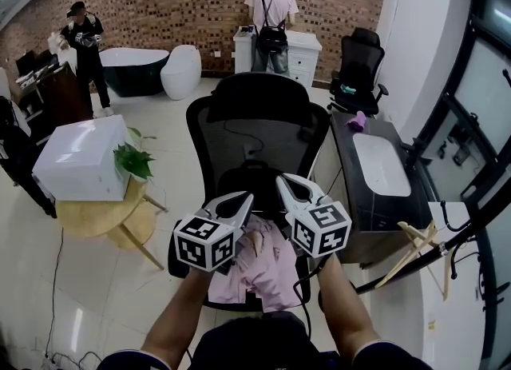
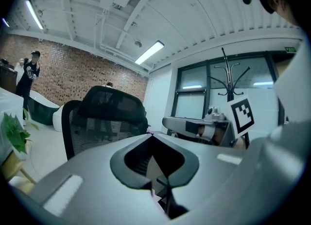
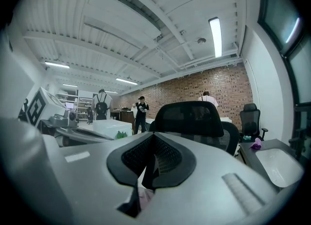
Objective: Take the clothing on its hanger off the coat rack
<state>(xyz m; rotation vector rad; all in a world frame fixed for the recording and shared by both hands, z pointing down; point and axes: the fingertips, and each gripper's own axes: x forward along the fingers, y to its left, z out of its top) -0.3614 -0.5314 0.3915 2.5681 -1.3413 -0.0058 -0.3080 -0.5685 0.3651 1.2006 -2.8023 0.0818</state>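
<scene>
**Over the office chair (image 1: 255,109): both grippers shut, pink clothing (image 1: 267,268) on the seat**

Above the chair seat, the left gripper (image 1: 246,198) and right gripper (image 1: 282,181) hover side by side with their tips toward the backrest. Both have jaws pressed together with nothing pinched. Each gripper view shows the pads meeting, with only a sliver of pink far below.

The clothing lies crumpled on the chair seat, under the marker cubes. It is well apart from the coat rack (image 2: 225,80), which stands to the right of the chair. A bare wooden hanger (image 1: 403,261) sits by the rack. I cannot tell whether another hanger is inside the bundle.

Judgement: the garment is already off the rack, so the step in hand looks like clearing away. To do it well, lift both grippers straight up, keep the jaws together so no fold snags, and do not drag the cloth off the seat edge.

In the way:
- The backrest is just ahead of the tips.
- Chair arms stand on either side of the seat.
- A dark cabinet (image 1: 359,192) with a white basin (image 1: 382,165) sits right of the chair, between it and the rack.
- A round table (image 1: 88,216) with a white box (image 1: 80,157) and a plant (image 1: 132,161) is left of the chair.
- People stand far behind the chair at the brick wall, no conflict.
</scene>
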